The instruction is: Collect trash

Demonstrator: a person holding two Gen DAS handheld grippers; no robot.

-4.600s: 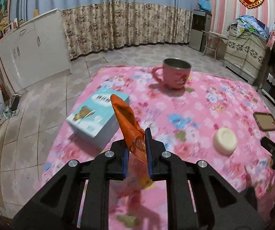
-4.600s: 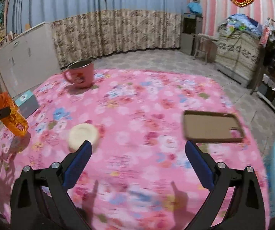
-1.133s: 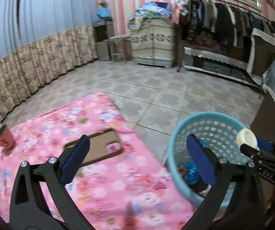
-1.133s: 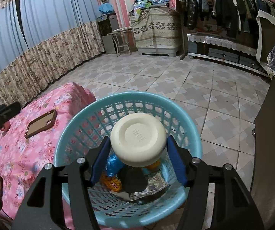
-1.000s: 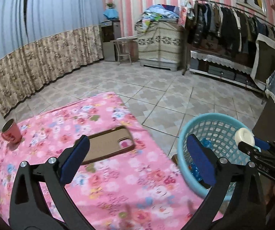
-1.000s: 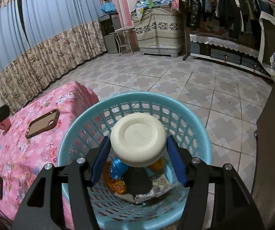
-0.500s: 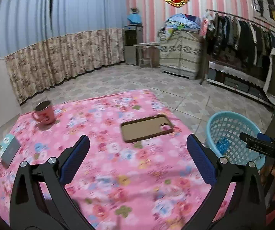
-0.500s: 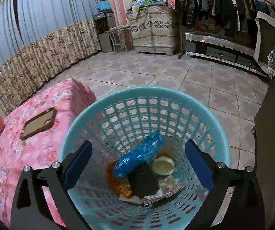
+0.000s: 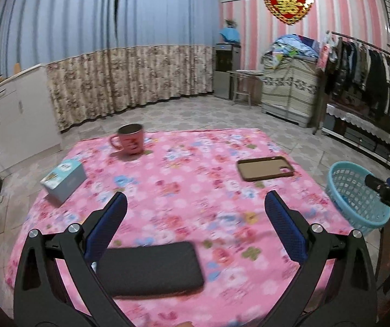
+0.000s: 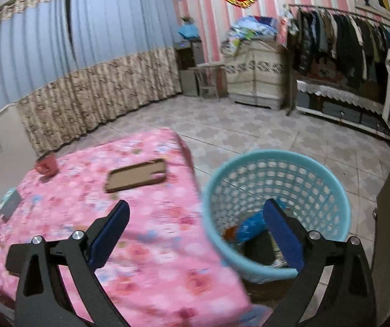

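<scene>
A light blue plastic basket (image 10: pixel 317 190) stands on the tiled floor just right of the table; a blue wrapper (image 10: pixel 252 224) and orange scraps lie in its bottom. My right gripper (image 10: pixel 195 226) hangs open and empty over the gap between table edge and basket, its right finger above the basket's near side. In the left wrist view the basket (image 9: pixel 358 199) is at the far right, with the right gripper (image 9: pixel 382 186) above its rim. My left gripper (image 9: pixel 195 218) is open and empty above the near part of the pink floral table (image 9: pixel 189 169).
On the cloth lie a brown phone case (image 9: pixel 265 167), a pink mug (image 9: pixel 129 141), a light blue box (image 9: pixel 64 179) and a black flat device (image 9: pixel 148 267) near my left fingers. White cabinets, curtains and a clothes rack stand around the tiled floor.
My right gripper opened and the white round lid it held dropped into the basket; it then drew back toward the table. My left gripper swung left from the basket to over the table.
</scene>
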